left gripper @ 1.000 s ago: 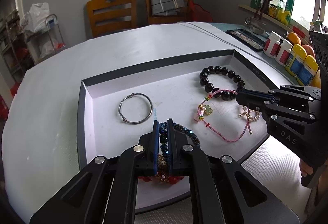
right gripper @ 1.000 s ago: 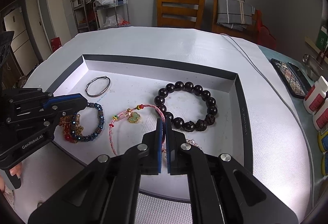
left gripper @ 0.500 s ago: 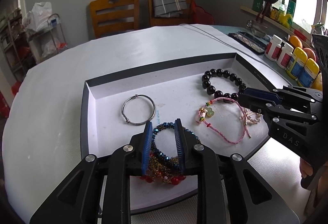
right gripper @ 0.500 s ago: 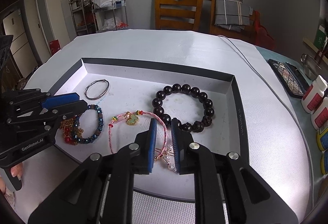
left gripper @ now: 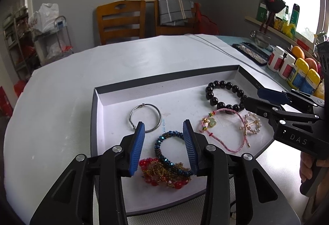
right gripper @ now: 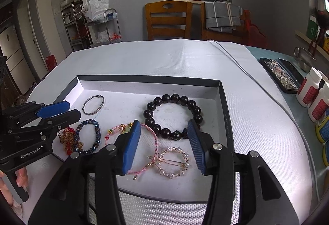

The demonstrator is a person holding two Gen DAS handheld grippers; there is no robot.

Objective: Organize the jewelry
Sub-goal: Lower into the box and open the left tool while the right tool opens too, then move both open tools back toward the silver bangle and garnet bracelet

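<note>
Left tongs: I see my left gripper (left gripper: 163, 145) with its jaws opening, the blue pads clear of everything; the blue beaded bracelet (left gripper: 170, 155) lies in the gap between them, on the tray floor, untouched.
Right tongs: my right gripper (right gripper: 164, 146) also has its jaws opening, gripping nothing; the pearl ring clip (right gripper: 173, 162) lies on the tray floor in the gap between the pads.
Beside the left tongs: a red and gold bead tangle (left gripper: 162, 173) touches the blue beaded bracelet on its near side.
Beside the right tongs: the pink cord bracelet (right gripper: 144, 142) runs under my left pad, just beside the clip.
Further in: the black bead bracelet (right gripper: 172, 117) sits near the tray's far right corner; the silver bangle (right gripper: 93, 104) lies apart, toward the far left.
Holder: all six pieces lie in a shallow white tray (right gripper: 148, 86) with a dark rim.
Around it: the tray rests on a white round table (right gripper: 164, 56); bottles (right gripper: 311, 95) stand at its right edge.
</note>
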